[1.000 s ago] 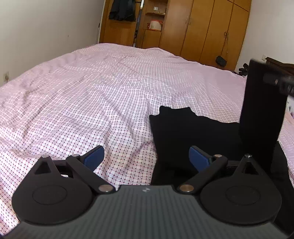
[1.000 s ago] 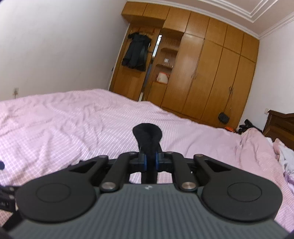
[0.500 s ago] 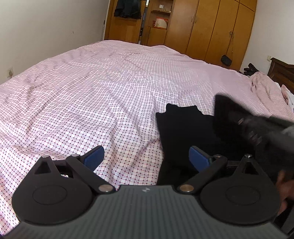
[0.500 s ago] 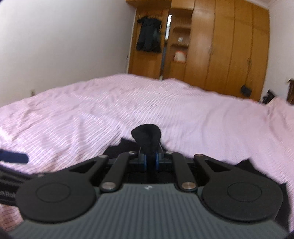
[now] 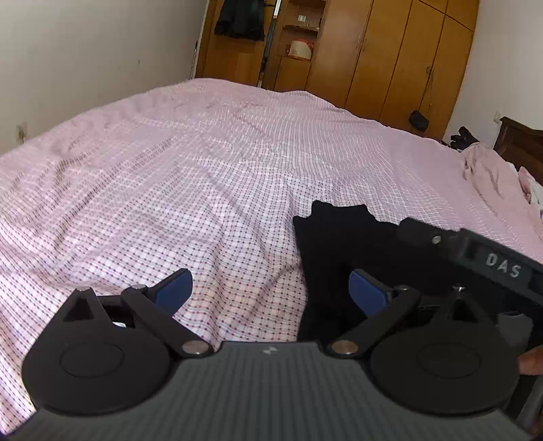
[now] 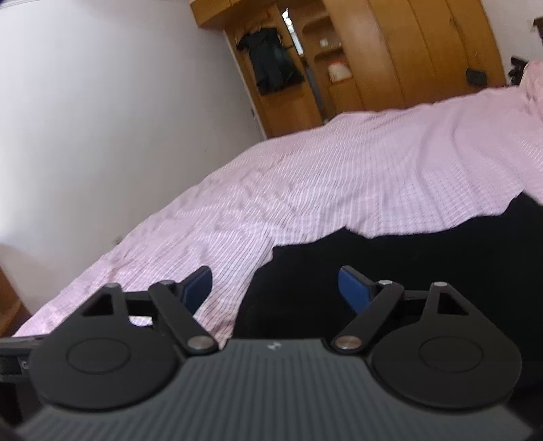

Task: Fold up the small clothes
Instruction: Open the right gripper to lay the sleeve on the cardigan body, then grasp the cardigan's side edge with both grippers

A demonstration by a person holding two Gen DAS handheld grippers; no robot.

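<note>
A black garment (image 5: pixel 336 244) lies flat on the pink checked bed (image 5: pixel 203 176). My left gripper (image 5: pixel 270 291) is open and empty, low over the bed at the garment's left edge. My right gripper (image 6: pixel 274 288) is open and empty, tilted, just above the garment (image 6: pixel 424 257). The right gripper's black body (image 5: pixel 475 257) reaches in from the right of the left wrist view, over the garment.
A wooden wardrobe (image 5: pixel 390 57) with a hanging dark coat (image 5: pixel 237 20) stands past the far end of the bed. Bunched pink bedding (image 5: pixel 492 173) and a dark headboard (image 5: pixel 519 142) are at the far right. A white wall (image 6: pixel 101 101) runs along the left.
My right gripper was shut on a fold of the black garment and held it up; it has come down, tilted, opened and let the cloth go. My left gripper stayed open.
</note>
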